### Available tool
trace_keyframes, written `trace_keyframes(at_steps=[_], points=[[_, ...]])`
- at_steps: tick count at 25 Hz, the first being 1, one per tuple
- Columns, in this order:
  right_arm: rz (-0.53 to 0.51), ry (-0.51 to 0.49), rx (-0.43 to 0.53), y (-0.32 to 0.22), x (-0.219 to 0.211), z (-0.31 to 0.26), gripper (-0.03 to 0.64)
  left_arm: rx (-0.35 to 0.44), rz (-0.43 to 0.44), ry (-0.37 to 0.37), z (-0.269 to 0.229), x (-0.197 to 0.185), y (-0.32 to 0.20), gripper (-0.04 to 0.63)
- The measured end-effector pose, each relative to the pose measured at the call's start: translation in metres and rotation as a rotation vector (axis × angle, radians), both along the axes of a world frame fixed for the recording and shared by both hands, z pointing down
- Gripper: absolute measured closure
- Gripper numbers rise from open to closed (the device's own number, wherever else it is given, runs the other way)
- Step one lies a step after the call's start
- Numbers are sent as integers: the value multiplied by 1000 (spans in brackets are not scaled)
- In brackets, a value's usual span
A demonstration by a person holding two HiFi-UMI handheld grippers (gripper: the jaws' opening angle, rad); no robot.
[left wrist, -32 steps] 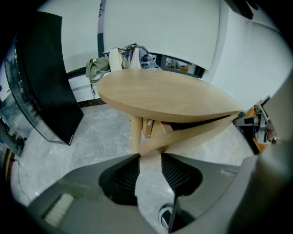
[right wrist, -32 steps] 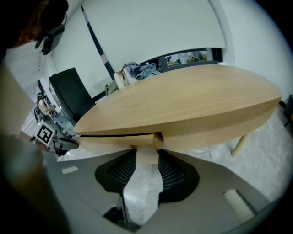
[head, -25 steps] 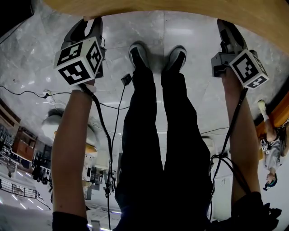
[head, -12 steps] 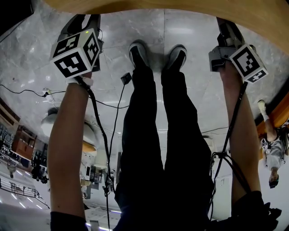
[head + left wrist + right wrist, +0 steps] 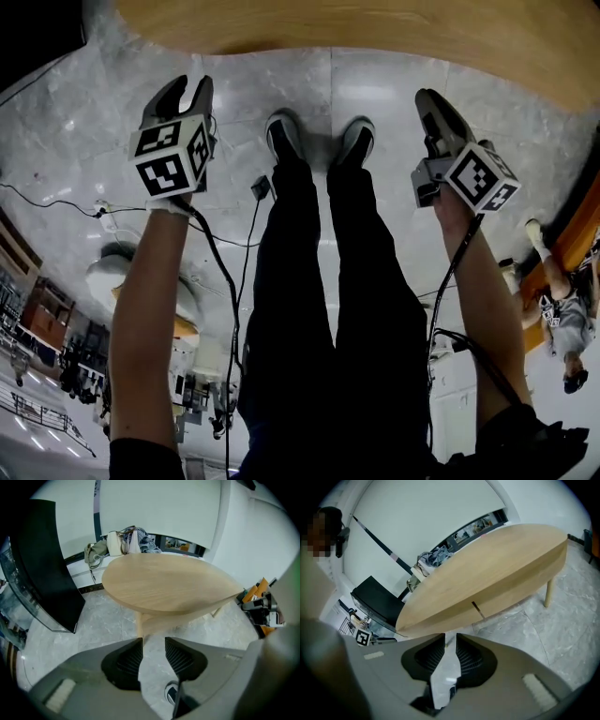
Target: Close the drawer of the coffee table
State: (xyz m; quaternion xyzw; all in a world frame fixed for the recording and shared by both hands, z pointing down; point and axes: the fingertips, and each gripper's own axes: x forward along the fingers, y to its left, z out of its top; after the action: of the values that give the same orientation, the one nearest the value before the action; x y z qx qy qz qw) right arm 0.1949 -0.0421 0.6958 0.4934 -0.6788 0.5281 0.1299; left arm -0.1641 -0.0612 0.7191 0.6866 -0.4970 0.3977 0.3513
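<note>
The drawer (image 5: 445, 620) seems to sit flush in the coffee table (image 5: 487, 564) edge, while clear of it the left gripper (image 5: 153, 641) holds its jaws spread and empty and the right gripper (image 5: 450, 637) has just been narrowing its jaws on nothing.

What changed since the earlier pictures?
The drawer, ajar earlier, now sits flush in the table. The left hand-held gripper and right hand-held gripper drew back from the table edge; the right's jaws have just been closing, nothing between them. Left jaws remain apart and empty; the table stayed put.
</note>
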Motion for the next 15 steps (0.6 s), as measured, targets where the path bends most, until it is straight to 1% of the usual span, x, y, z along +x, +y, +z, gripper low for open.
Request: trace_keyframes(at_steps=[2, 3, 5, 7, 9, 12, 13, 15], points=[[-14, -2, 4, 6, 0, -31, 540, 23, 49, -4, -33, 9, 12, 437], [-29, 0, 31, 2, -2, -49, 540, 57, 95, -10, -53, 17, 13, 437], [-80, 16, 119, -10, -7, -89, 540, 148, 193, -12, -98, 36, 9, 437], [-133, 43, 211, -23, -13, -133, 540, 237, 244, 20, -150, 57, 3, 437], [-160, 67, 297, -36, -18, -180, 541, 304, 246, 67, -203, 77, -4, 437], [-161, 80, 411, -54, -23, -252, 540, 383, 231, 160, -277, 117, -11, 440], [-164, 86, 445, -57, -24, -276, 540, 410, 232, 193, -301, 130, -11, 454], [-174, 106, 503, -55, -27, -323, 540, 453, 232, 241, -350, 152, -5, 457]])
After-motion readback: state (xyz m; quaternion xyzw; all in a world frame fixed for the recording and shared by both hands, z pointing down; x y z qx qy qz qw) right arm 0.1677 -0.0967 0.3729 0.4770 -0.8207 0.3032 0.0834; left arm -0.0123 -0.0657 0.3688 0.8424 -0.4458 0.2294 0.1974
